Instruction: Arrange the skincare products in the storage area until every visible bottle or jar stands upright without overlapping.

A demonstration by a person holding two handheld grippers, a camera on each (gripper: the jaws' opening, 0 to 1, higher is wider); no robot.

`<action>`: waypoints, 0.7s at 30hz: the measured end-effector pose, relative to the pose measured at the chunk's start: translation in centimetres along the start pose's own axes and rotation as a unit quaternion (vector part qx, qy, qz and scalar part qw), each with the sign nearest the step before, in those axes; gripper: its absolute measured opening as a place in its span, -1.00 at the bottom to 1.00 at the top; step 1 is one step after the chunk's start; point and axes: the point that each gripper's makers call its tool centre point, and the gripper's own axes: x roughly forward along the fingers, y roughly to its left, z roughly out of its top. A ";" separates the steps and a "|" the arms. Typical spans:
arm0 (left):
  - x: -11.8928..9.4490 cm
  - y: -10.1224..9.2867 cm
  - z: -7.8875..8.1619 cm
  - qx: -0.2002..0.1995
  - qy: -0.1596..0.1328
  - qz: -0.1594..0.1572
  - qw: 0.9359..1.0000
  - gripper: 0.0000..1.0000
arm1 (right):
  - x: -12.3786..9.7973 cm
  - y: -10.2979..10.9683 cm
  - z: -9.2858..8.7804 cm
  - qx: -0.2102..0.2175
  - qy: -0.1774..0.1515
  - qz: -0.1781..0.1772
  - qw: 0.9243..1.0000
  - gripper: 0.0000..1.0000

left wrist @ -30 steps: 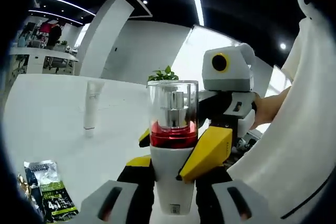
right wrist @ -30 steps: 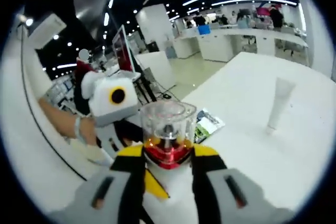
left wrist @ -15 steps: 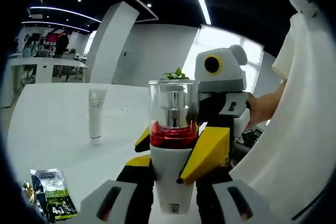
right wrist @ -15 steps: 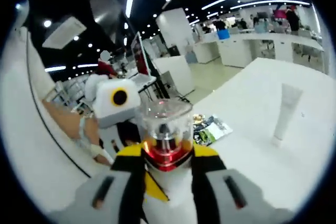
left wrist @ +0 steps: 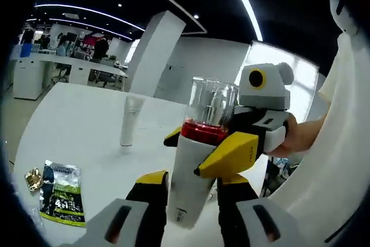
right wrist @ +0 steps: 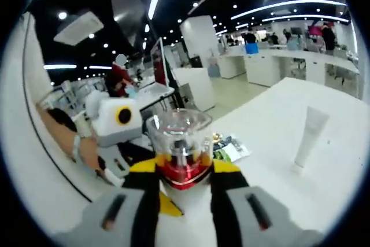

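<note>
A white pump bottle (left wrist: 193,180) with a red collar and a clear cap sits between two yellow-and-black tools, leaning a little rather than standing true in the left gripper view. The left hand-held gripper (left wrist: 191,201) has its jaws on either side of the bottle's lower body; whether they press it or only flank it I cannot tell. The right hand-held gripper (right wrist: 184,192) is clamped on the same bottle (right wrist: 180,160) higher up, at the red collar, with its yellow pads against the neck. The bottle's foot is hidden behind the jaws, so whether it rests on the white tabletop (left wrist: 75,125) or is held just above it is unclear. Farther back a white tube (left wrist: 130,121) stands upright on its cap, well apart from the bottle. Near the tabletop's edge a flat sachet (left wrist: 61,192) lies beside a small gold-wrapped item (left wrist: 33,179). Judging from this, the tube is already placed, the bottle is the piece in hand and has yet to be set down straight and released, and the flat sachet may need no standing. There is wide bare tabletop between bottle and tube for setting it down; the edge near the sachet and the person's sleeve (left wrist: 335,160) close on the other side are the limits to watch
</note>
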 end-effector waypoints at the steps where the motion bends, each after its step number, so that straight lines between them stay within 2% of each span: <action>1: -0.1 0.2 0.0 0.000 -0.002 0.007 1.000 -0.32 | -0.1 -0.3 0.1 0.001 -0.002 -0.002 1.000 -0.40; 4: -0.4 0.5 0.0 -0.006 -0.005 0.021 1.000 -0.35 | -0.5 -1.2 0.4 0.007 -0.011 -0.010 1.000 -0.39; 6: -1.1 1.1 0.2 -0.003 -0.016 0.051 0.999 -0.34 | -1.1 -2.7 0.7 0.017 -0.022 -0.024 0.999 -0.39; 8: -1.4 1.2 0.1 -0.003 -0.018 0.058 0.998 -0.33 | -1.4 -3.6 0.8 0.018 -0.026 -0.031 0.999 -0.39; 13: -2.4 1.5 -0.3 -0.024 -0.030 0.107 0.994 -0.31 | -2.6 -6.8 0.5 0.034 -0.037 -0.058 0.997 -0.39; 16: -2.6 1.0 -0.9 -0.031 -0.026 0.114 0.993 -0.31 | -3.2 -8.5 0.0 0.043 -0.038 -0.073 0.996 -0.39; 21: -3.5 0.8 -1.4 -0.038 -0.028 0.126 0.991 -0.31 | -3.4 -9.2 -0.4 0.047 -0.029 -0.079 0.995 -0.39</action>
